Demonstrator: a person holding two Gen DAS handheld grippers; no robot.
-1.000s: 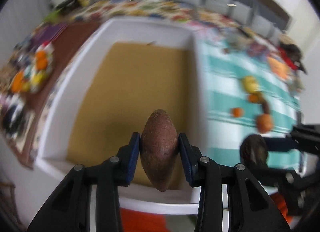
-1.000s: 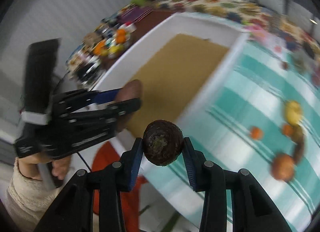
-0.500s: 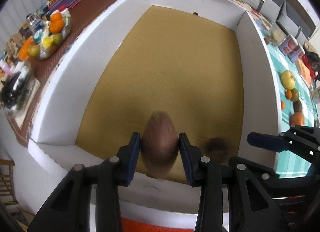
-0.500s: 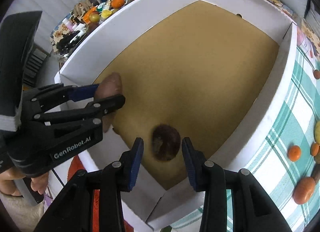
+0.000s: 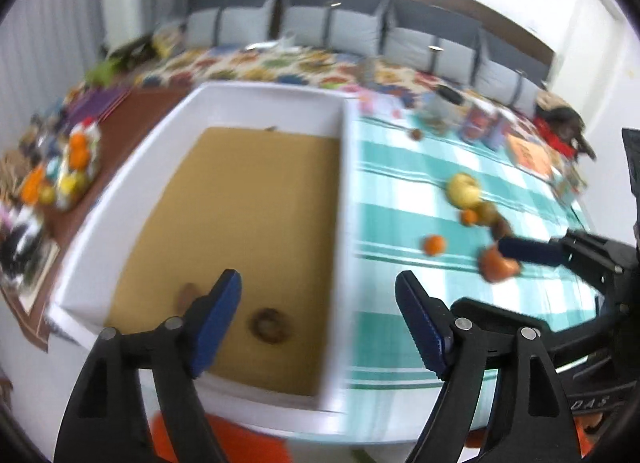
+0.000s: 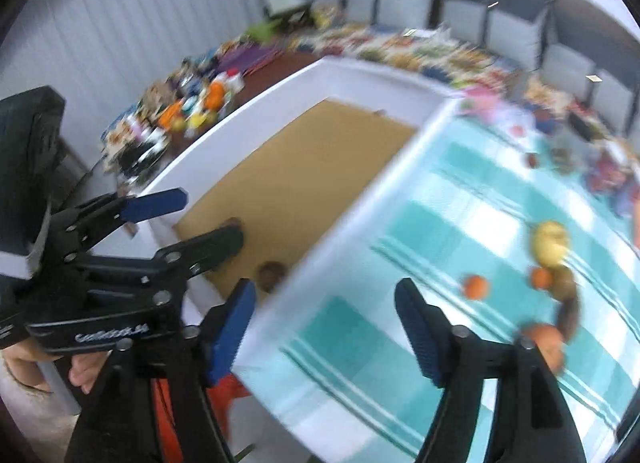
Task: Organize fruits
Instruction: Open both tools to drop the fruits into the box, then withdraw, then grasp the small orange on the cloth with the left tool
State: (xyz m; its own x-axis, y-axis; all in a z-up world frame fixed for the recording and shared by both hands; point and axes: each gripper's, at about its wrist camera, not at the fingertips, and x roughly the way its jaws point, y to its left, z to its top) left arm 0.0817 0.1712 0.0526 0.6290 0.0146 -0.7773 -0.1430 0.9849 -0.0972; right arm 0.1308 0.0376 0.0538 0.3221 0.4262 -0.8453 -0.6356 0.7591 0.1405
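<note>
A white box (image 5: pixel 344 199) with a tan floor holds two brown fruits near its front: a round dark one (image 5: pixel 270 325) and an oval one (image 5: pixel 188 295) partly behind my left finger. Both show in the right wrist view, the round one (image 6: pixel 272 273) and the oval one (image 6: pixel 234 223). My left gripper (image 5: pixel 318 323) is open and empty above the box's front right corner. My right gripper (image 6: pixel 324 327) is open and empty over the tablecloth beside the box. On the teal checked cloth lie a yellow fruit (image 5: pixel 464 189), small oranges (image 5: pixel 434 245) and a larger orange fruit (image 5: pixel 496 267).
A brown side table at the left carries a tray of mixed fruit and bottles (image 5: pixel 76 167). Jars and packets (image 5: pixel 476 123) stand at the cloth's far edge. A sofa with grey cushions (image 5: pixel 352 27) runs along the back wall. The frames are motion-blurred.
Both grippers have let go of their brown fruits into the box, opened wide and pulled back and up to the right, away from the box floor.
</note>
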